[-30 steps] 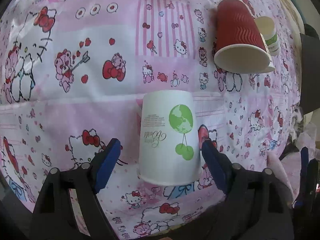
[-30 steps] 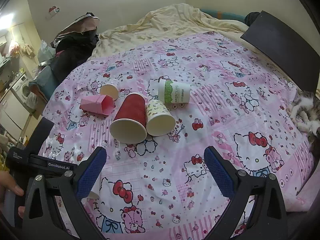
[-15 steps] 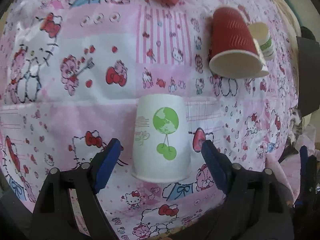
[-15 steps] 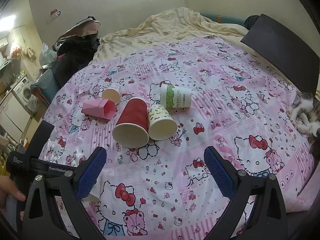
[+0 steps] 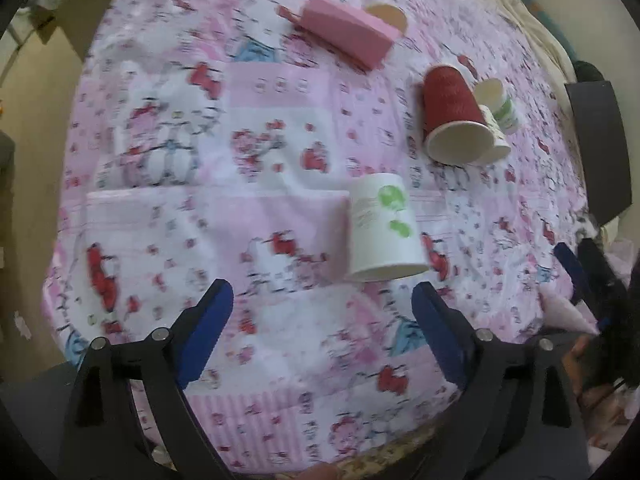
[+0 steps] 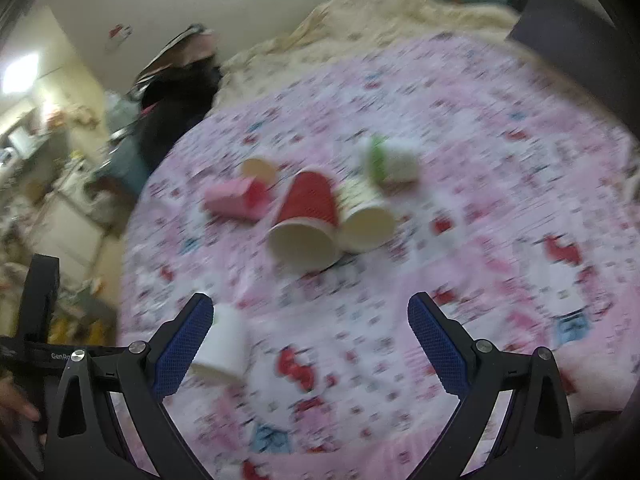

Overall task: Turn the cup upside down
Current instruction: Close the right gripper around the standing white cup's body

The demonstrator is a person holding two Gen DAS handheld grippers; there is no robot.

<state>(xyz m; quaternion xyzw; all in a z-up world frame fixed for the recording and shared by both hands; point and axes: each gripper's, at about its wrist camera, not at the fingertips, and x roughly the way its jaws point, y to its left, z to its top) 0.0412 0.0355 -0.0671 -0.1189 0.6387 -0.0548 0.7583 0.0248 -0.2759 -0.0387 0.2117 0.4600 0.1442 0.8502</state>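
A white paper cup point(image 5: 382, 227) with a green print stands upside down, rim down, on the pink patterned bedspread point(image 5: 208, 216). My left gripper point(image 5: 320, 312) is open and empty, back from the cup, which stands ahead of it and to the right. In the right wrist view the same cup point(image 6: 222, 344) sits just beside the left finger. My right gripper point(image 6: 310, 320) is open and empty above the bedspread point(image 6: 460, 200). Both views are blurred by motion.
A red cup point(image 5: 454, 114) point(image 6: 306, 220) lies on its side with a patterned cup point(image 6: 362, 216) beside it. A pink cup point(image 5: 346, 32) point(image 6: 236, 200), a green-and-white cup point(image 6: 390, 160) and a small cup point(image 6: 260, 168) lie farther back. A dark board point(image 5: 600, 140) is at the right.
My left gripper has pulled back and to the left, away from the white cup, which stays upside down. My right gripper has shifted; its view now shows more of the cup.
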